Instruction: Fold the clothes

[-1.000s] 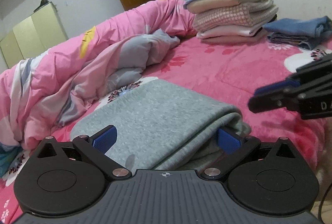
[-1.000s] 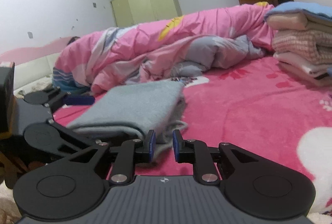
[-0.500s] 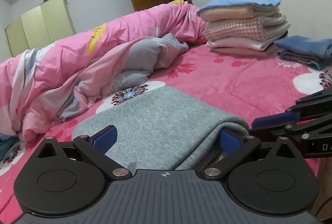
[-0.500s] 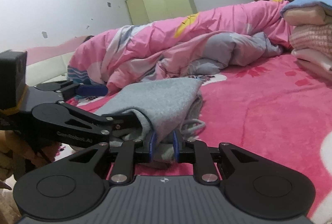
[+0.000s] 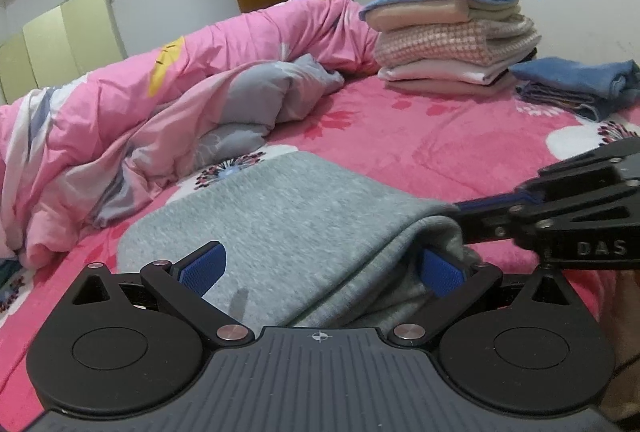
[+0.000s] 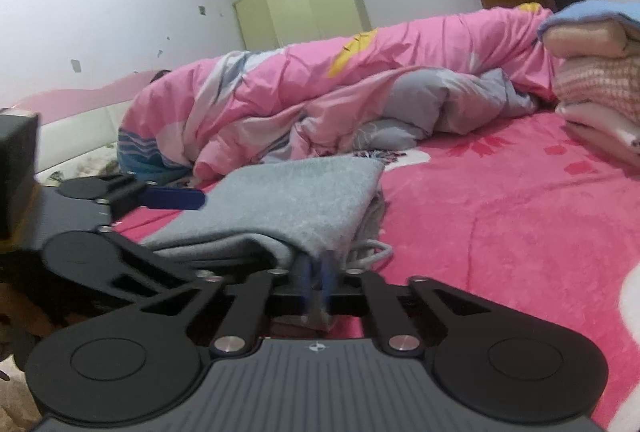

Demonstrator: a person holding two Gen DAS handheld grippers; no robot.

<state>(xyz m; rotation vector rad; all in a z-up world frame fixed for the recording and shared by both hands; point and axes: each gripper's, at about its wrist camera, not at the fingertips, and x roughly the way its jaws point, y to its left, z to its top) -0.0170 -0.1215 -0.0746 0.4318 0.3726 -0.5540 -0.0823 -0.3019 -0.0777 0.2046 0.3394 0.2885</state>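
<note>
A folded grey garment [image 5: 280,224] lies on the pink bed near the front edge; it also shows in the right wrist view [image 6: 296,200]. My left gripper [image 5: 320,268] is open wide, its blue pads on either side of the garment's near end, the right pad under the fold. My right gripper [image 6: 316,284] is shut on the garment's near corner. It shows from the side in the left wrist view [image 5: 472,216], its tips at the fold's right corner. The left gripper shows at the left of the right wrist view [image 6: 172,198].
A rumpled pink and grey duvet [image 5: 160,100] lies along the left and back. A stack of folded clothes [image 5: 452,40] and a folded blue garment [image 5: 580,84] sit at the back right. Pink bedsheet [image 5: 420,140] lies between them and the grey garment.
My right gripper has moved in to the grey garment's corner and closed on it. The left gripper has stayed open around the near end.
</note>
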